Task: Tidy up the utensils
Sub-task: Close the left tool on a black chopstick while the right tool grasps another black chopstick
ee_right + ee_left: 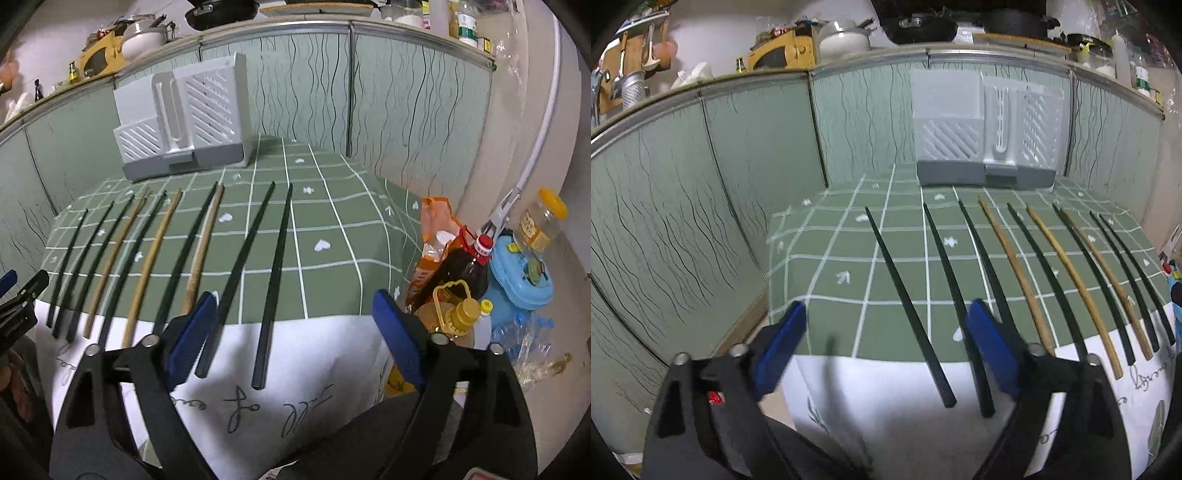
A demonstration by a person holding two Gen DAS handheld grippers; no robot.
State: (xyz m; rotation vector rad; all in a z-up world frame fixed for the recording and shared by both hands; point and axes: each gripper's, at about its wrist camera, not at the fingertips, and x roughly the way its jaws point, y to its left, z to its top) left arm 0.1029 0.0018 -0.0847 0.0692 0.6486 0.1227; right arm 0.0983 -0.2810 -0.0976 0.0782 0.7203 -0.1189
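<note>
- Here, in the left wrist view, the left gripper [886,343] fills the bottom of the frame, its blue pads [783,343] set wide apart and gripping nothing
- Between and just beyond those pads lies the leftmost black chopstick [908,306], its thick end on a white cloth [886,406] that covers the near edge of the green checked tablecloth [827,236]
- To the right a row of chopsticks, black [1045,273] and wooden [1067,277] mixed, runs side by side toward the right edge
- At upper centre a white and grey utensil holder [986,144] stands against the green wall panels, well apart from the chopsticks' far tips
- In the right wrist view, the right gripper [293,336] sits at the bottom, jaws likewise wide with nothing clamped
- Two black chopsticks [275,280] lie between its pads; the holder is at upper left
- Oil bottles [458,314] crowd the lower right beside the table
</note>
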